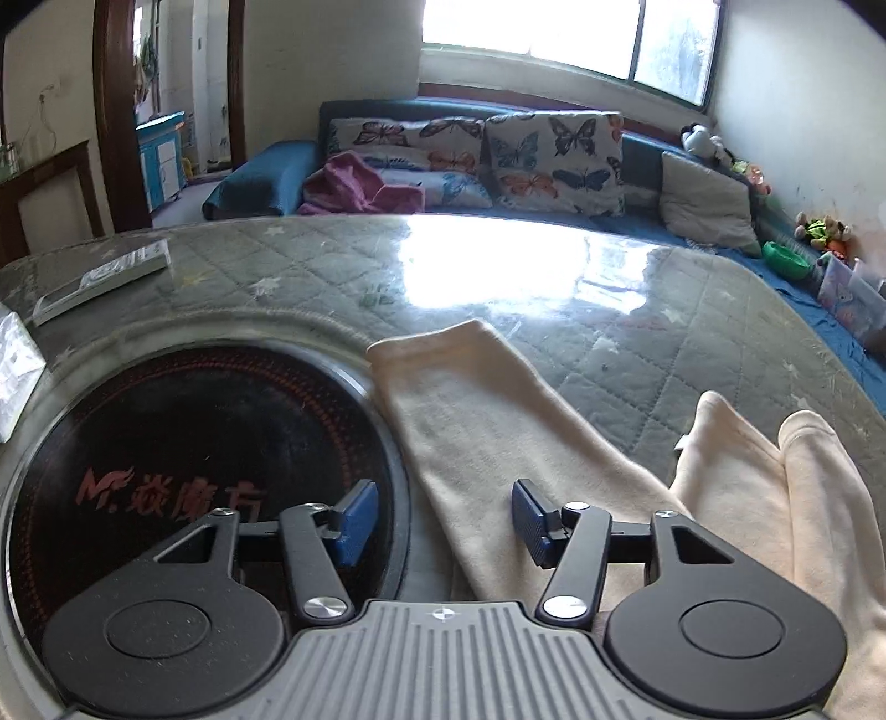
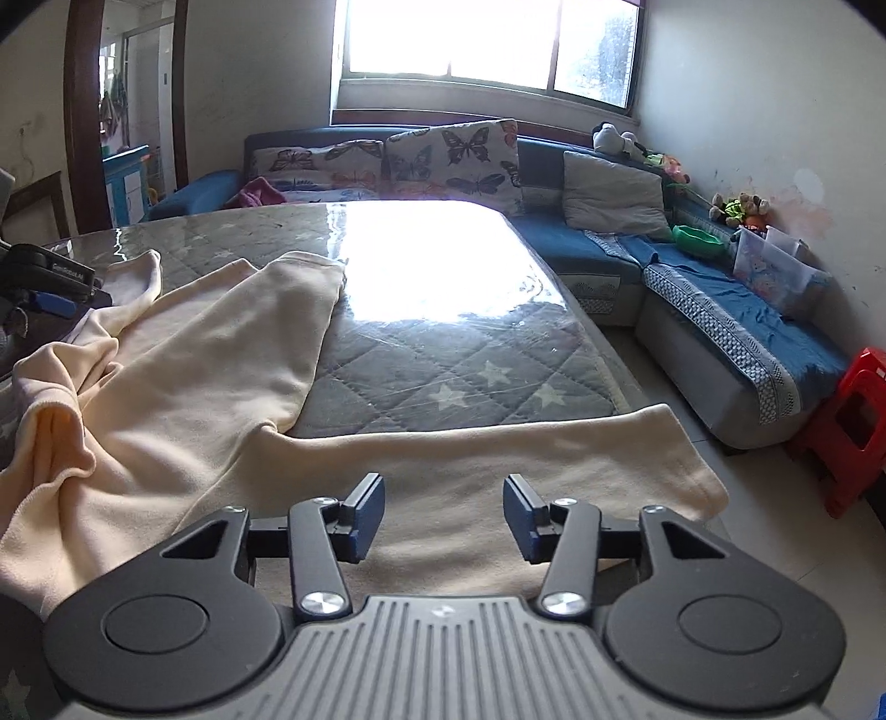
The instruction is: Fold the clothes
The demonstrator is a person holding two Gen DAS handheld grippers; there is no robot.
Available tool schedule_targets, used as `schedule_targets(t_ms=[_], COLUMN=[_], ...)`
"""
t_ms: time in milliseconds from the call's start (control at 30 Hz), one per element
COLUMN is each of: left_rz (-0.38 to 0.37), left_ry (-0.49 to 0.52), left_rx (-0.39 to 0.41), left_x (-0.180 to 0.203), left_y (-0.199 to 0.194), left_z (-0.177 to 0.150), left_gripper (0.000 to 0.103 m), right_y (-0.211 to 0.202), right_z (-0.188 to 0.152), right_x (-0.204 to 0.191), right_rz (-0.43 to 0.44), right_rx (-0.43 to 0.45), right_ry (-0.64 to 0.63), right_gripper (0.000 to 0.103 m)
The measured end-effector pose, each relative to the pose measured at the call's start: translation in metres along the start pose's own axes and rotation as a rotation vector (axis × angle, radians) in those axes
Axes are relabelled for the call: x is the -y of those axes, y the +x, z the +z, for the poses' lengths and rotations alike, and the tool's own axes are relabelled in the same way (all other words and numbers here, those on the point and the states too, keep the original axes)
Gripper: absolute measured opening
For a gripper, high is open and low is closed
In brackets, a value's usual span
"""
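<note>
Right wrist: my right claw [image 2: 444,512] parted, empty, over garment [image 2: 232,382] sleeve on desk [image 2: 443,354]. Left claw [image 1: 444,518] parted, empty. Next: grip sleeve, fold inward.

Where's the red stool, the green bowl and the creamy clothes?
red stool [image 2: 853,421]: right wrist view, its side.
green bowl [image 2: 699,239]: right wrist view, its rim.
creamy clothes [image 2: 443,471]: right wrist view, the nearer stretched-out part.

Cream garment [image 1: 498,432] runs off right wrist view's left edge; window [image 2: 487,44] blown out; stove lettering [image 1: 171,493] blurred, possibly a brand.
</note>
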State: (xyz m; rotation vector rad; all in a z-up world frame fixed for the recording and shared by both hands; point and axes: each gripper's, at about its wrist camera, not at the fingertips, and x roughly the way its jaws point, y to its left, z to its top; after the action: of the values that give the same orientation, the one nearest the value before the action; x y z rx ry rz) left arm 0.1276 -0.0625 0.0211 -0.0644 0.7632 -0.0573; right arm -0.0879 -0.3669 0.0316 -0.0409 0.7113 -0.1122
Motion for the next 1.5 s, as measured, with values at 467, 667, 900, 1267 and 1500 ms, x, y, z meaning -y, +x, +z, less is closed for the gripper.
schedule_targets(t_ms=[467, 667, 900, 1267, 1500], left_rz=[0.095, 0.195, 0.271, 0.303, 0.259], left_ry=[0.030, -0.047, -0.115, -0.163, -0.085], left_rx=[0.117, 0.140, 0.121, 0.031, 0.089], left_x=[-0.038, -0.085, -0.128, -0.163, -0.143], left_y=[-0.042, -0.081, -0.124, -0.169, -0.172], left_z=[-0.018, -0.042, -0.087, -0.133, -0.105], left_gripper=[0.003, 0.003, 0.003, 0.008, 0.031], right_y=[0.002, -0.001, -0.011, -0.025, -0.021], right_z=[-0.008, -0.011, -0.016, -0.012, 0.022], right_x=[0.003, 0.002, 0.000, -0.010, -0.019], right_rz=[-0.026, -0.029, -0.008, 0.133, 0.251], right_rx=[-0.009, -0.013, -0.021, -0.103, -0.056], right_ry=[-0.001, -0.007, -0.041, -0.104, -0.121], right_gripper=[0.065, 0.066, 0.067, 0.070, 0.061])
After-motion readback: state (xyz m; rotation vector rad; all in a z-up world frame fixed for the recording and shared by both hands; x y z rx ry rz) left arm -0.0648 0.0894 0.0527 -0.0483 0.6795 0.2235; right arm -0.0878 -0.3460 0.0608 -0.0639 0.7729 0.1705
